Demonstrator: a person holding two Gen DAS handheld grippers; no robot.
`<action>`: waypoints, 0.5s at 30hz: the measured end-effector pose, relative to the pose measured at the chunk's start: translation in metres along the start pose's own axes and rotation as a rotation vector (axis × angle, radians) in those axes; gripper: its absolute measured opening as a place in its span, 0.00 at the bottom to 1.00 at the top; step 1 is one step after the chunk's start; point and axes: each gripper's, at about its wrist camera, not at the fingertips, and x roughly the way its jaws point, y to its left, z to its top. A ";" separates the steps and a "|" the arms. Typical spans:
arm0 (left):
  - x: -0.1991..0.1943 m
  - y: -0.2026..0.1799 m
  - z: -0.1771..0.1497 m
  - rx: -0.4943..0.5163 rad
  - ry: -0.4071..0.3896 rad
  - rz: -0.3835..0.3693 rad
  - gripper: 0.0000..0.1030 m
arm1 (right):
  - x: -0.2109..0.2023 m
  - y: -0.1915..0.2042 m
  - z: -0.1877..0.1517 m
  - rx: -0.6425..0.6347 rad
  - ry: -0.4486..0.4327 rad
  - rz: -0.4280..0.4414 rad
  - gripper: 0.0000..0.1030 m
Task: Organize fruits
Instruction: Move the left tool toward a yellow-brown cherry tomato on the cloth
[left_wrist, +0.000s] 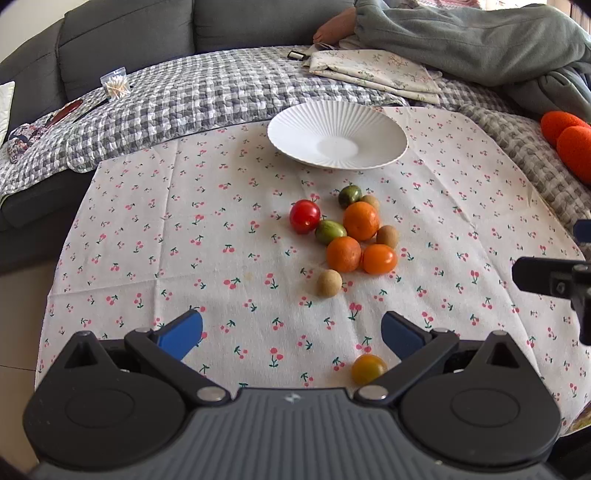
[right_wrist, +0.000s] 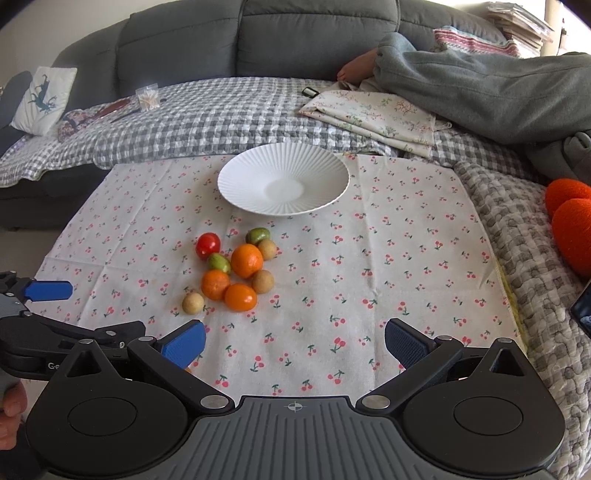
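While both pairs of jaws stand wide apart and hold nothing, the cluster of fruits lies on the cherry-print cloth ahead of the left gripper and slightly to its right, short of the white plate. From the right gripper the cluster sits ahead and well left, so the left looks nearer. One stray yellow-orange tomato lies just inside the left gripper's right finger, closest of all.

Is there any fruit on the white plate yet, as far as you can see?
No, the white plate holds nothing, and the fruits, such as the red tomato, lie on the cherry-print cloth in front of it.
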 end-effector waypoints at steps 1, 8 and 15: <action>0.001 -0.001 0.000 0.003 0.002 0.000 0.99 | 0.000 0.000 0.000 -0.004 0.000 0.000 1.00; 0.002 -0.002 -0.001 0.004 0.003 -0.001 0.99 | 0.001 0.003 0.001 -0.017 -0.004 -0.001 1.00; 0.007 -0.003 -0.003 0.002 0.004 -0.017 0.99 | 0.003 0.005 0.004 -0.029 -0.010 -0.007 1.00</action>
